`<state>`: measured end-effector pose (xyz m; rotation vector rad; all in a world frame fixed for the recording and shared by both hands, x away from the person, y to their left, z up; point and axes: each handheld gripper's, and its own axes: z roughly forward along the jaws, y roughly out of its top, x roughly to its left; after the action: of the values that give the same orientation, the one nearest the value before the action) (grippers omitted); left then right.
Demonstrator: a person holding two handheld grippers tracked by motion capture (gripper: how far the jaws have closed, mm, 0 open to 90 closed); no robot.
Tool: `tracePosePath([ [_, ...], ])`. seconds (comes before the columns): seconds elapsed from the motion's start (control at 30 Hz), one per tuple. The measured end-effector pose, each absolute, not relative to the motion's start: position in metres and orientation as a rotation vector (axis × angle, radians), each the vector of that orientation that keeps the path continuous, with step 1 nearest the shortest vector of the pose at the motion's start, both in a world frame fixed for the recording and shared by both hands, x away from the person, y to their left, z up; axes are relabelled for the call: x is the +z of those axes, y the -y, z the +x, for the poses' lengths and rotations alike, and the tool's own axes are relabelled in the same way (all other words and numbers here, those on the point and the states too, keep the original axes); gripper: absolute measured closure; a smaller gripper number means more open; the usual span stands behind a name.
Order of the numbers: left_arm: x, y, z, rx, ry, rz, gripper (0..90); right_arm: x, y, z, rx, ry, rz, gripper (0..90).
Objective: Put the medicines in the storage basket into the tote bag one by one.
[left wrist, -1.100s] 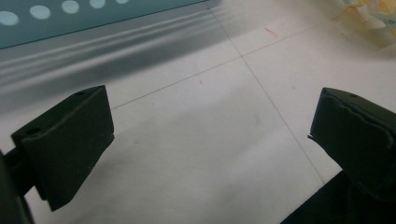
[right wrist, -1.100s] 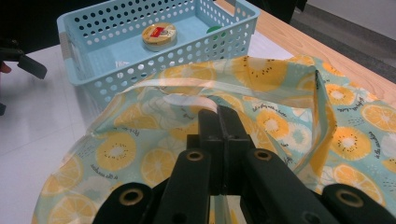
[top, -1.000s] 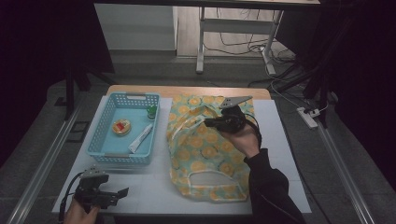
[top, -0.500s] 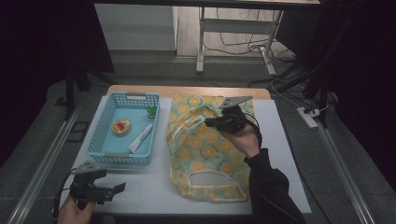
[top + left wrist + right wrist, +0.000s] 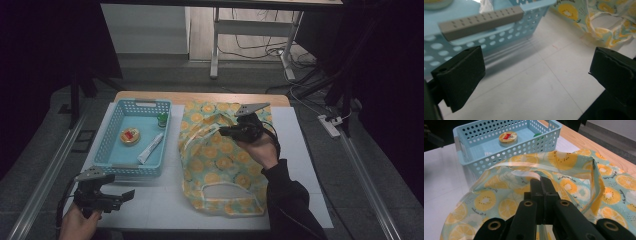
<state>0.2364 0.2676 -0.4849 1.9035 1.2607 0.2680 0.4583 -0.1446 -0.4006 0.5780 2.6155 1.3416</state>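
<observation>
A fabric bag (image 5: 220,165) printed with yellow citrus slices lies flat on the white table top, its mouth toward the far edge. My right gripper (image 5: 222,131) hovers over the bag's upper part. Its jaws are shut on the bag's pale handle strap (image 5: 524,173), which is lifted off the cloth (image 5: 569,170) in front of my right gripper (image 5: 540,181). My left gripper (image 5: 129,196) is at the near left corner, just in front of the blue basket (image 5: 142,102). In its own view my left gripper (image 5: 536,80) stands open over bare table, nothing between the jaws.
The blue perforated basket (image 5: 499,37) holds a round yellow tin (image 5: 130,136), a white tube (image 5: 151,148) and a small green bottle (image 5: 162,119). The tin (image 5: 508,138) sits mid-basket. A wooden table edge (image 5: 200,97) runs behind; cables and a power strip (image 5: 330,125) lie on the floor.
My left gripper has lifted a little off the table near the basket's front. My right gripper and the bag have stayed put.
</observation>
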Motion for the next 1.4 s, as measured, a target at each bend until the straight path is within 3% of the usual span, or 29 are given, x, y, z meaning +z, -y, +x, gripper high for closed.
tracePosePath([
  [0.83, -0.461, -0.272, 0.299, 0.362, -1.327, 1.914, 0.6, -0.4, 0.146, 0.458, 1.339, -2.612, 0.576, 90.0],
  [1.4, -0.453, -0.283, 0.352, 0.345, -1.393, 1.941, 1.2, -0.4, 0.145, 0.458, 1.339, -2.613, 0.568, 90.0],
])
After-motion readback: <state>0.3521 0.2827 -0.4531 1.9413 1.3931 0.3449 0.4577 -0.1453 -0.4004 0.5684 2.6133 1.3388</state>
